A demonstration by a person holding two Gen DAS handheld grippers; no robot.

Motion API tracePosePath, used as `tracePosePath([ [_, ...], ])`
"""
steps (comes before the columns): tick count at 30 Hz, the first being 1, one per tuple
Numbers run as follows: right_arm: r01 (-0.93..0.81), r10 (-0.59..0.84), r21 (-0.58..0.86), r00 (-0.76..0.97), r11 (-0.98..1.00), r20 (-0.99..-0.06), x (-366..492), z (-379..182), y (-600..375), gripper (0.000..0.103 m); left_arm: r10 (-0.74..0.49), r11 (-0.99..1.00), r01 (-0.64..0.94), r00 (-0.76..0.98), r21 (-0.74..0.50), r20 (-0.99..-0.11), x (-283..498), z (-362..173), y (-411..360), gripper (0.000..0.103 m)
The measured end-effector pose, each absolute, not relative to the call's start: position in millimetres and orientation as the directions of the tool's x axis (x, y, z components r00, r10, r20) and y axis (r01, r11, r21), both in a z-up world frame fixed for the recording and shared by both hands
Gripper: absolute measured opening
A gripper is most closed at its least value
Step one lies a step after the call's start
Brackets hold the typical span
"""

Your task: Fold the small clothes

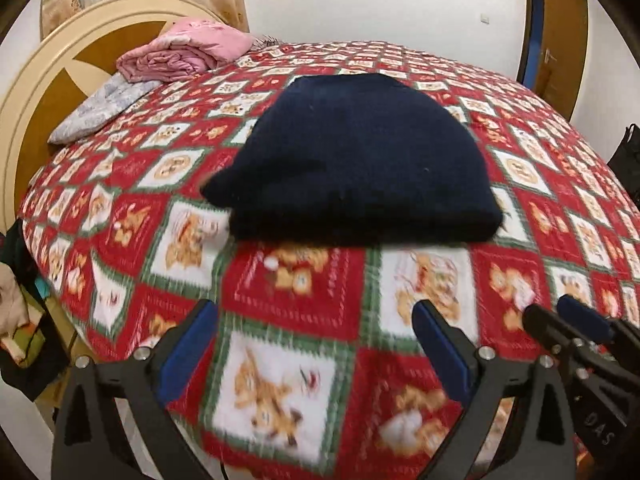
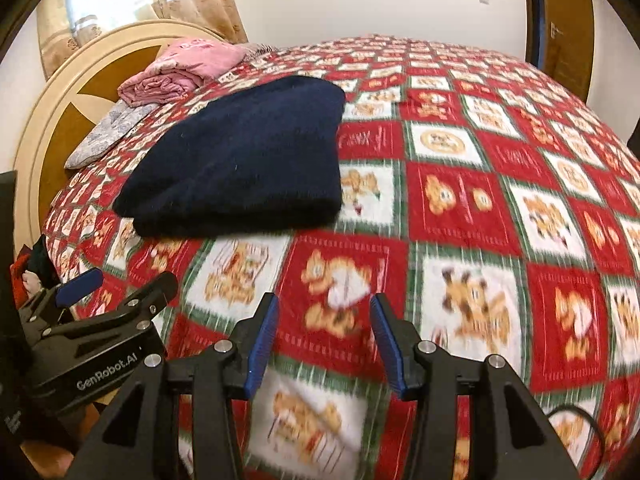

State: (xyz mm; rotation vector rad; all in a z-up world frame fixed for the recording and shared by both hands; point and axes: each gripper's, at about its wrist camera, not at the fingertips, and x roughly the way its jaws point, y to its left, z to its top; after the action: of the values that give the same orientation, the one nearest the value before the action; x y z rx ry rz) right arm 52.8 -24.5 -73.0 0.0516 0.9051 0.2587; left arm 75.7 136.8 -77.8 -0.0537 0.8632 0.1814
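A dark navy garment [image 1: 360, 160] lies folded into a thick flat bundle on the bed, also in the right wrist view [image 2: 244, 160]. My left gripper [image 1: 316, 320] is open and empty, held over the bedspread short of the garment's near edge. My right gripper [image 2: 324, 316] is open and empty, to the right of the garment and nearer the bed's front. The right gripper shows at the lower right of the left wrist view [image 1: 568, 320]. The left gripper shows at the lower left of the right wrist view [image 2: 120, 284].
The bed has a red, white and green bear-patterned bedspread [image 1: 304, 276]. A folded pink blanket [image 1: 188, 52] and a grey floral pillow [image 1: 100, 108] lie by the round wooden headboard [image 1: 48, 92]. A wooden door [image 1: 560, 36] stands at the far right. Clothes hang at the left bedside [image 1: 20, 312].
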Motion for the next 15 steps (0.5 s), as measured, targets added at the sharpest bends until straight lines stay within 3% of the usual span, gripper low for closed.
tracePosePath([
  [10, -0.193, 0.229, 0.143, 0.567, 0.971, -0.791, 5, -45, -36, 0.05, 0.101, 0.992, -0.122, 0.736, 0.015, -0.67, 15, -29, 122, 0.1],
  [15, -0.18, 0.2, 0.106, 0.658, 0.978, -0.726, -29, -6, -49, 0.05, 0.141, 0.989, -0.145, 0.81, 0.04, -0.57, -9, 6, 117, 0.1],
])
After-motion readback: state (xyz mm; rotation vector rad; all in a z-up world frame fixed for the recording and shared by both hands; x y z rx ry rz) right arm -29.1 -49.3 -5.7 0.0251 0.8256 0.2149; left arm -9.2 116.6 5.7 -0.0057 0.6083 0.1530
